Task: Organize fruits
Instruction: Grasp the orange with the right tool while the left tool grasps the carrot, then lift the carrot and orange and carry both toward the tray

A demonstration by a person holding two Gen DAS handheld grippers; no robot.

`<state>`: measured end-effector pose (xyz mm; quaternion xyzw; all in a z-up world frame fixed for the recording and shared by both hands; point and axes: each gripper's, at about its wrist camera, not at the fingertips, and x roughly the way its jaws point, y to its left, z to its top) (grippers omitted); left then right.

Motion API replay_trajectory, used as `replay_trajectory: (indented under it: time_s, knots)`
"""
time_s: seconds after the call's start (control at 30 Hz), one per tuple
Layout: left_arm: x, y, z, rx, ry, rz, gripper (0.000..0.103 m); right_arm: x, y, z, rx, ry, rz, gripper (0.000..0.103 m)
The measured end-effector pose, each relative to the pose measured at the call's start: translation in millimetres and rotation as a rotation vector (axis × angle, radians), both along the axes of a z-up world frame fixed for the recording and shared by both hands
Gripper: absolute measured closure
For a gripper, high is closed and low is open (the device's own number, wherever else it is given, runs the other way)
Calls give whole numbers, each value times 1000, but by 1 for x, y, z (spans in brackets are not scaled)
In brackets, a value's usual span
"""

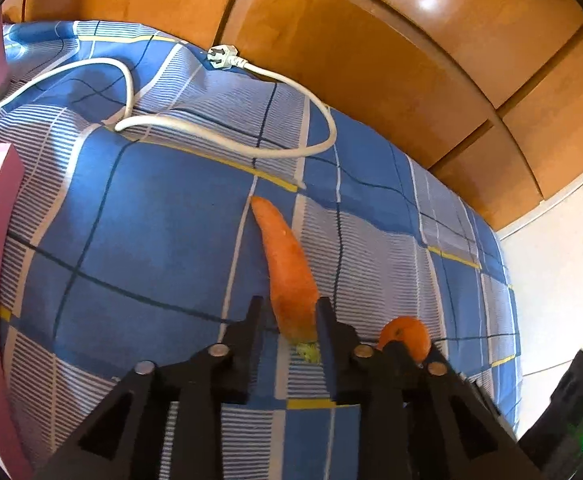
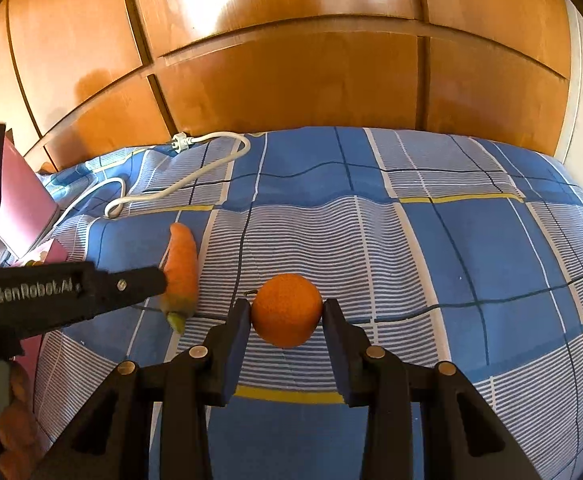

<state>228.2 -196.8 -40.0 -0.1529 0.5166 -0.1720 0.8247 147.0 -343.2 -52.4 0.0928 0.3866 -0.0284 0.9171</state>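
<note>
We see a wooden wardrobe (image 2: 291,60) behind a bed under a blue checked sheet (image 2: 471,248), soft and rumpled, so nothing sits firm on it. A white power cord (image 1: 227,142) loops across the far side, well apart from the produce. At the left edge stands a pink box (image 1: 1,216), open-topped; in the left wrist view we make out something orange and something pale inside, too cropped to name. The carrot (image 1: 287,268) lies along the sheet, tip pointing away, and the left gripper (image 1: 289,312) is nearly closed on its thick stem end, both pads against it; whether it is off the sheet we cannot tell. We judge it stiff, fairly light, slightly rough, not fragile; the thick end is the sensible hold, though the long tip may swing or lever out if clamped too close to the end. The orange (image 2: 286,310) sits just right of the carrot, between the fingers of the right gripper (image 2: 287,312), which is narrowed onto it, pads touching either side at its widest line. We judge it round, firm, a bit heavier, with a dimpled peel that grips well but can roll out if held off-centre; across the middle is right. A small stem (image 2: 250,292) pokes out at its left.
</note>
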Motion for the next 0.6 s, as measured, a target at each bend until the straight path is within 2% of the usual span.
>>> replay_trajectory:
  time_s: [0.03, 0.1, 0.17, 0.4, 0.43, 0.47, 0.6]
  knots:
    - [1, -1, 1, -3, 0, 0, 68, 0, 0, 0, 1, 0, 1, 66]
    - [2, -3, 3, -18, -1, 8, 52, -1, 1, -1, -5, -1, -1, 66]
    - [4, -7, 6, -19, -12, 16, 50, -2, 0, -2, -9, 0, -8, 66]
    - [16, -29, -10, 88, 22, 13, 53, -5, -6, -8, 2, 11, -32, 66]
    - [16, -30, -14, 102, 28, 16, 58, -6, -6, -8, -1, 11, -34, 66]
    - [15, -29, -17, 104, 30, 13, 69, -6, -6, -8, -3, 11, -35, 66]
    - [3, -26, -17, 109, -21, -7, 71, -6, -6, -7, -2, 8, -32, 66]
